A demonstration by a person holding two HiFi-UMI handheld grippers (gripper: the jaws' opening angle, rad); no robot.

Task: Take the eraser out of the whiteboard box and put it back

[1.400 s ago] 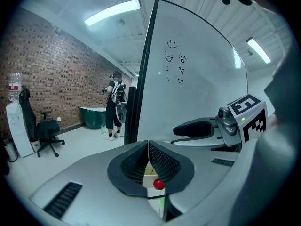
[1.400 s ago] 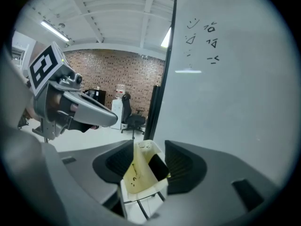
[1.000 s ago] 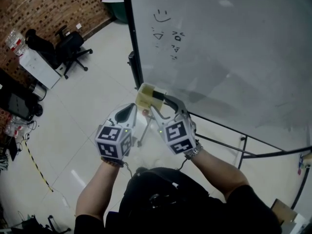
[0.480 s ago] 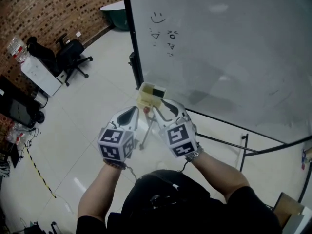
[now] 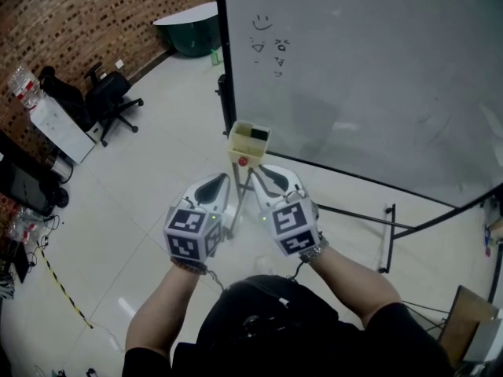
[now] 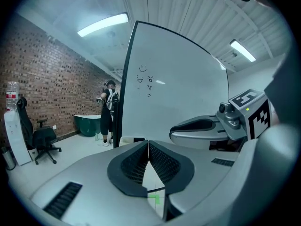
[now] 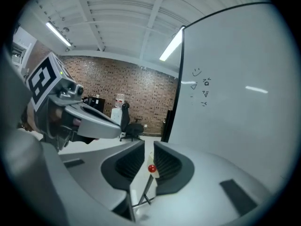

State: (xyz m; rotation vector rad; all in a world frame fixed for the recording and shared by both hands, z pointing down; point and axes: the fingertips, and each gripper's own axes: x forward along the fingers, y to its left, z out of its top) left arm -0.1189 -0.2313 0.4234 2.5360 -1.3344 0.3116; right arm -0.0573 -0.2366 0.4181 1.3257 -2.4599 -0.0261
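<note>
Fronting whtbd (image 5: pixel 377 77): box (image 5: pixel 247 141) on stand (image 5: pixel 238 195)

whiteboard box (image 5: pixel 240 146): contents unclear | whiteboard (image 5: pixel 377 77): cut off at edges | scribbles (image 5: pixel 271 45): unreadable

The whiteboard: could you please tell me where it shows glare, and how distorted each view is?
Head view: the whiteboard carries only faint soft patches; its edges look nearly straight. Left gripper view: strong fisheye, dark corners, a short bright streak beside the drawings. Right gripper view: same fisheye, one streak at the board's right.
</note>
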